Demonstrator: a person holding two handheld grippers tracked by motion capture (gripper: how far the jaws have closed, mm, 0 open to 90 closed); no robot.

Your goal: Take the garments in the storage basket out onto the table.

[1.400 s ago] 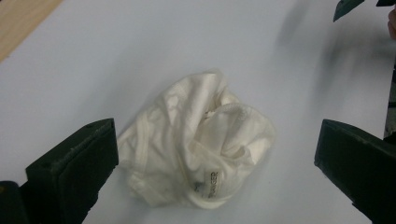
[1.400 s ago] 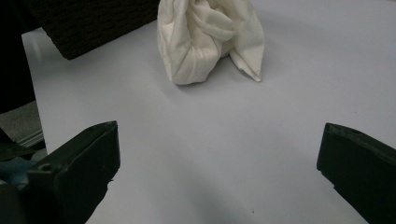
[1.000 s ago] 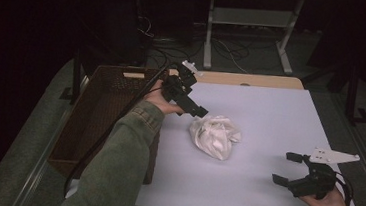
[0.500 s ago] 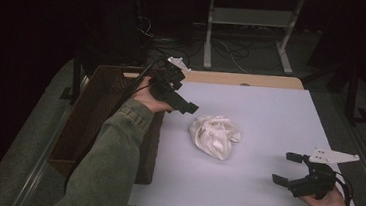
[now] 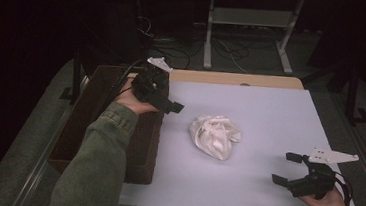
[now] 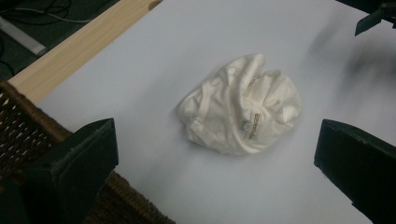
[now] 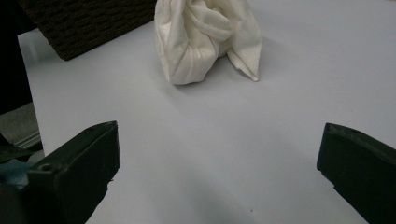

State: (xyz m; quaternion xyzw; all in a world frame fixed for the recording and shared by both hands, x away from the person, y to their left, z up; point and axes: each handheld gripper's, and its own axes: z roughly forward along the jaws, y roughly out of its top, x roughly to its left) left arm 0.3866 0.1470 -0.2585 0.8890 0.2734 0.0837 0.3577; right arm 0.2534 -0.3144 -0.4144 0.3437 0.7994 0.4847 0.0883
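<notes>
A crumpled white cloth (image 5: 214, 135) lies in a heap near the middle of the white table (image 5: 271, 108). My left gripper (image 5: 172, 105) hovers at the table's left edge, over the rim of the wicker basket, well left of the cloth. In the left gripper view the left gripper (image 6: 217, 140) is open, its jaws wide apart with the cloth (image 6: 243, 109) ahead and nothing between them. My right gripper (image 5: 286, 168) rests near the front right corner, open and holding nothing. The right gripper (image 7: 217, 140) looks across bare table at the cloth (image 7: 205, 37).
A dark brown wicker basket (image 5: 76, 129) stands against the table's left side, also seen as a basket wall (image 6: 18, 130) and a basket corner (image 7: 88, 23). A wooden strip (image 5: 233, 79) borders the far edge. Beyond it, a metal stand (image 5: 248, 18) and cables (image 5: 176, 47) are on the floor.
My left gripper has drawn back to the left, away from the cloth toward the basket. The cloth and the right gripper have stayed put.
</notes>
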